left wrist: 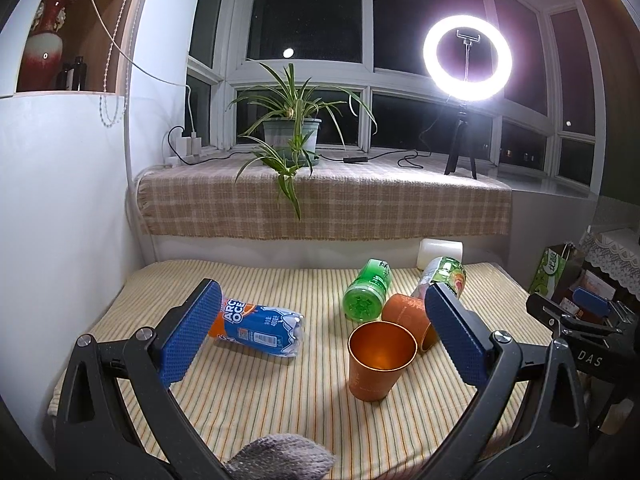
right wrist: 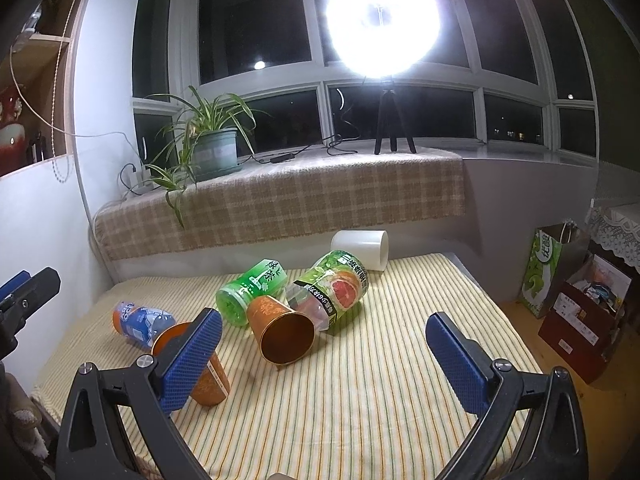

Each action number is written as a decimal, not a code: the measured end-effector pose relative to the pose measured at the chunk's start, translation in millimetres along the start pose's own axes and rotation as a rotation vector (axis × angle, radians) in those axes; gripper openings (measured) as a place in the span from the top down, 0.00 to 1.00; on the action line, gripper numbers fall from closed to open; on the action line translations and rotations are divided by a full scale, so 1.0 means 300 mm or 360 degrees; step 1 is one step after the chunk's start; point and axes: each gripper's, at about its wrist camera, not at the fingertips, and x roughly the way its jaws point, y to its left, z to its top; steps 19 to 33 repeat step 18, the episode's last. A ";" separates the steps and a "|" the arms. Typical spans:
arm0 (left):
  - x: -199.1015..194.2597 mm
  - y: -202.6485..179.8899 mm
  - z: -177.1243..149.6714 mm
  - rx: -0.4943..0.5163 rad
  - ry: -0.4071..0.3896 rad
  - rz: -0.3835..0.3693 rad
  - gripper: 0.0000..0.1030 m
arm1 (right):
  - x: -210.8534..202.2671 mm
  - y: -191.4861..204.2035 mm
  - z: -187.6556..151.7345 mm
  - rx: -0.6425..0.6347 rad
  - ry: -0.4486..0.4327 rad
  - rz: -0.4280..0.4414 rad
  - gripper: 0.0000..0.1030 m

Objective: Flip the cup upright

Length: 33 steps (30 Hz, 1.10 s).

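An orange metal cup [left wrist: 378,360] stands upright on the striped tablecloth; in the right wrist view it [right wrist: 208,376] sits partly behind the left finger. A second orange cup [left wrist: 406,314] [right wrist: 282,330] lies on its side, mouth toward the front right. My left gripper [left wrist: 322,334] is open and empty, held above the table with the upright cup between its fingers. My right gripper [right wrist: 324,346] is open and empty, in front of the lying cup.
A blue bottle [left wrist: 260,330] [right wrist: 140,324], a green bottle [left wrist: 366,290] [right wrist: 250,288] and a grapefruit-label bottle [left wrist: 444,276] [right wrist: 332,292] lie on the table. A white cup [right wrist: 362,248] lies at the back. A plaid-covered sill holds a plant [left wrist: 292,132] and a ring light [left wrist: 466,58]. Bags [right wrist: 560,268] stand on the floor at right.
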 end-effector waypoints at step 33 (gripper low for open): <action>0.001 0.007 0.001 0.0000 0.0004 0.0010 0.00 | 0.037 0.022 -0.024 -0.0017 0.0062 0.0037 0.00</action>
